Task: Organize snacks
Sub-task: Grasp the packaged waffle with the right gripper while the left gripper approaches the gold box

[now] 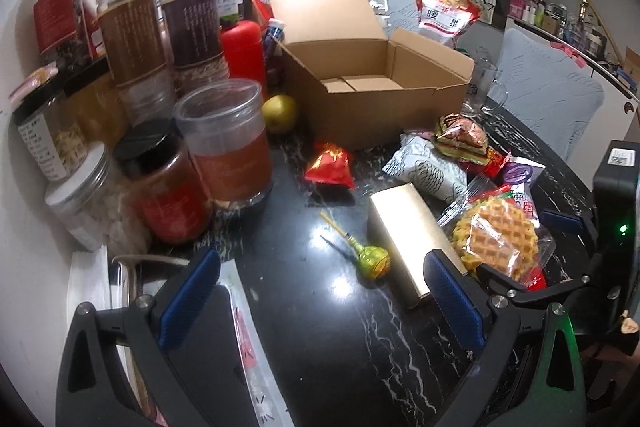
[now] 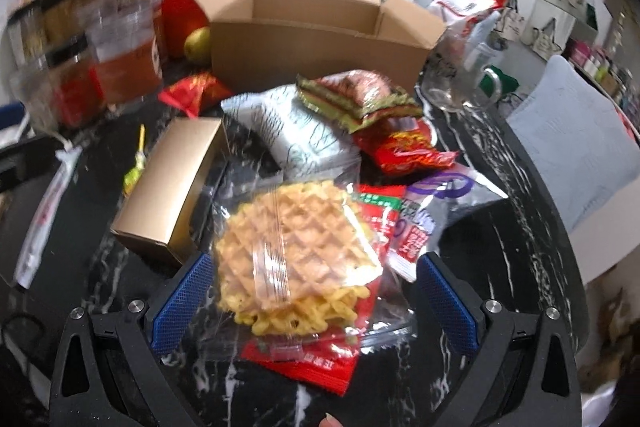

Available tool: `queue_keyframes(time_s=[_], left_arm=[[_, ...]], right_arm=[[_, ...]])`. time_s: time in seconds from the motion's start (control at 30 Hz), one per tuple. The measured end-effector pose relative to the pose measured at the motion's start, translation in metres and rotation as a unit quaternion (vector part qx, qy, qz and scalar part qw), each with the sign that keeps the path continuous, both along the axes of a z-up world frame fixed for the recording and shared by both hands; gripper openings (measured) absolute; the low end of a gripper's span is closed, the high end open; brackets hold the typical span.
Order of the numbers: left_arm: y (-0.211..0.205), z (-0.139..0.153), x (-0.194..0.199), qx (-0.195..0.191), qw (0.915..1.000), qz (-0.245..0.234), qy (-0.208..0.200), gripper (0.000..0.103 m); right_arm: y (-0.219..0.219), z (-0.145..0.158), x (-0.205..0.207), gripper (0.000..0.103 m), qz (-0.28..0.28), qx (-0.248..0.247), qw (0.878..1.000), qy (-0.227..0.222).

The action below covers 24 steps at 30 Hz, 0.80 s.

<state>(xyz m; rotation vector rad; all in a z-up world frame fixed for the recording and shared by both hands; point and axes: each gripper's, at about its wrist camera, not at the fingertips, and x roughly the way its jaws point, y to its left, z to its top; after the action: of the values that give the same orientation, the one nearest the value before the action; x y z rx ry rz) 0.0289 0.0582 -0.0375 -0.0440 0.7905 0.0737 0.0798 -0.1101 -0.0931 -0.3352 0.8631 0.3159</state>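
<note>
An open cardboard box (image 1: pixel 360 95) (image 2: pixel 320 55) stands at the back of the black marble table (image 1: pixel 320 327). Loose snacks lie in front of it: a wrapped waffle (image 1: pixel 496 239) (image 2: pixel 296 251), a gold box (image 1: pixel 404 239) (image 2: pixel 172 187), a green lollipop (image 1: pixel 374 259), a red packet (image 1: pixel 330 167) (image 2: pixel 196 91), a white pouch (image 1: pixel 428 167) (image 2: pixel 296 131) and a chocolate wafer pack (image 1: pixel 460 137) (image 2: pixel 356 95). My left gripper (image 1: pixel 320 291) is open over the lollipop. My right gripper (image 2: pixel 312 295) is open, its jaws on either side of the waffle pack, not closed on it.
Several jars (image 1: pixel 224 151) and a red bottle (image 1: pixel 244 55) crowd the left side. A yellow pear (image 1: pixel 280 113) sits by the box. A glass mug (image 1: pixel 480 91) (image 2: pixel 464 83) and a cashew bag (image 1: pixel 444 15) stand right of the box. A pale cushion (image 2: pixel 576 147) lies beyond the table edge.
</note>
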Motion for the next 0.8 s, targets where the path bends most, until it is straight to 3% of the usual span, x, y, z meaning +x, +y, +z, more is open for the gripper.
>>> queue_keyframes(time_s=[0.17, 0.3, 0.47, 0.8], left_arm=[[0.001, -0.005, -0.002, -0.008, 0.9999, 0.005, 0.012, 0.103], [-0.003, -0.006, 0.000, -0.013, 0.9998, 0.003, 0.016, 0.103], [-0.010, -0.008, 0.005, -0.030, 0.9994, -0.007, 0.019, 0.103], [-0.034, -0.012, 0.023, -0.067, 0.9970, -0.024, 0.029, 0.103]], right_arm=[[0.014, -0.012, 0.000, 0.103, 0.034, -0.032, 0.999, 0.004], [0.014, -0.018, 0.002, 0.088, 0.028, -0.037, 0.999, 0.006], [-0.003, -0.012, 0.004, 0.081, 0.009, 0.005, 1.000, 0.012], [-0.050, 0.010, -0.007, 0.081, -0.033, 0.102, 0.994, -0.002]])
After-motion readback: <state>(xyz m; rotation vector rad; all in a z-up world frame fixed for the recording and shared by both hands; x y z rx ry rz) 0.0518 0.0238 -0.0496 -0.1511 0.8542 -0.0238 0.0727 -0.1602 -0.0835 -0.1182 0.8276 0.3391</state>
